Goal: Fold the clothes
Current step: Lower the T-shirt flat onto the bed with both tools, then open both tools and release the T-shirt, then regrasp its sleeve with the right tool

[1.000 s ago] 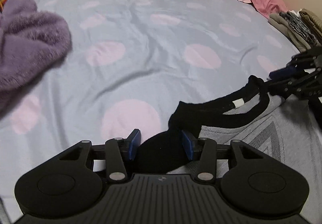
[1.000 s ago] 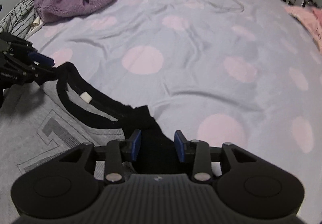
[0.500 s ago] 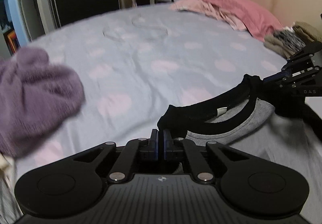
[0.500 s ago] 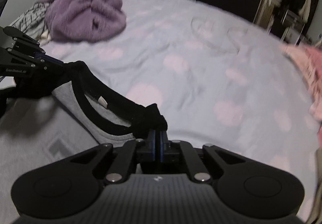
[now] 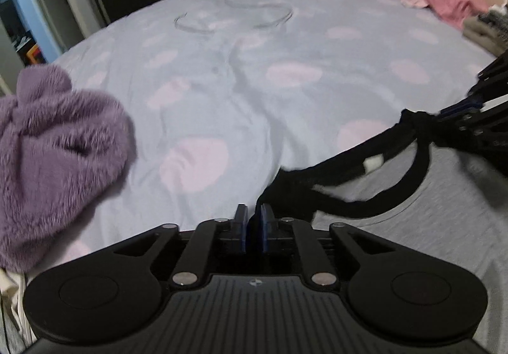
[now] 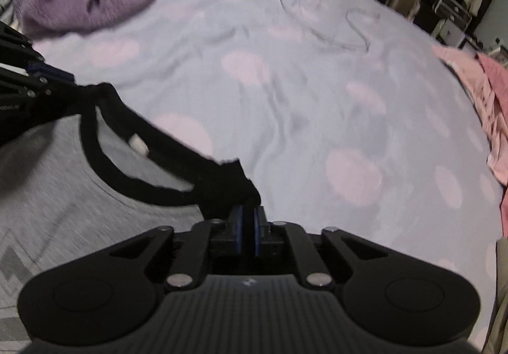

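Two grippers, left [image 5: 253, 220] & right [image 6: 247, 220], pinching one tee [image 5: 428, 214]

Shirt [image 5: 428, 214] on bed [image 5: 254, 84], right of sweater [image 5: 54, 144]

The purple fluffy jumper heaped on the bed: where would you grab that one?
Probably at the raised bump along the purple fluffy jumper's far edge, coming from above with the fingers open. It lies bunched with no collar or hem showing, so a high fold is the easiest bite. Both grippers are busy pinching the grey T-shirt.
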The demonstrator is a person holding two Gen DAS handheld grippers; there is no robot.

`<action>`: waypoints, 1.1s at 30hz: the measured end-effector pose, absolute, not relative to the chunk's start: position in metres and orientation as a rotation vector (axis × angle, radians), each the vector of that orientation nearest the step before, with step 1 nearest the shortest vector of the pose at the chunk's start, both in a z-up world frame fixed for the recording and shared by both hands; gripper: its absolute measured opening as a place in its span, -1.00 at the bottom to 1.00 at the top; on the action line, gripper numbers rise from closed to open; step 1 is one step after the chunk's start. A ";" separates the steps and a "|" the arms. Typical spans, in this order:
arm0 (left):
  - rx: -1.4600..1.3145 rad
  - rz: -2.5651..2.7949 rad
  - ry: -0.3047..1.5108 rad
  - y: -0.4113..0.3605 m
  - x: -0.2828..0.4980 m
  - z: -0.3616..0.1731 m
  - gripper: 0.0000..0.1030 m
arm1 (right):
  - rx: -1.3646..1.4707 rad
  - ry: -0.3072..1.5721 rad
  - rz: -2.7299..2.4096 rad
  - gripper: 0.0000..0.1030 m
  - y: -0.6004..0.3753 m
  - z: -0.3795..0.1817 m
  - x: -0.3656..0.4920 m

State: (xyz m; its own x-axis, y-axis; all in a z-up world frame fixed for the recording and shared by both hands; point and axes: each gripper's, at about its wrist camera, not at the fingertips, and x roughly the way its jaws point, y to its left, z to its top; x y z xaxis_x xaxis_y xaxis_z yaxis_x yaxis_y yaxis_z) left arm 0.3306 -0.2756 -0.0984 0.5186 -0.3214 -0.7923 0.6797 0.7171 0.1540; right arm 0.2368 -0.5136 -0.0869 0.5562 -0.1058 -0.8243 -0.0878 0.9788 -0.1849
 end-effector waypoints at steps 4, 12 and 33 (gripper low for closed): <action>0.433 -0.596 0.774 -0.249 0.321 -0.083 -0.19 | -0.152 0.959 -0.017 -0.37 -0.532 -0.068 0.217; 0.380 -0.527 0.826 -0.186 0.276 -0.046 -0.17 | -0.048 0.907 -0.143 -0.20 -0.570 -0.020 0.132; 0.268 -0.380 1.065 -0.066 0.151 -0.039 -0.16 | 0.171 1.074 -0.295 -0.21 -0.569 -0.023 -0.049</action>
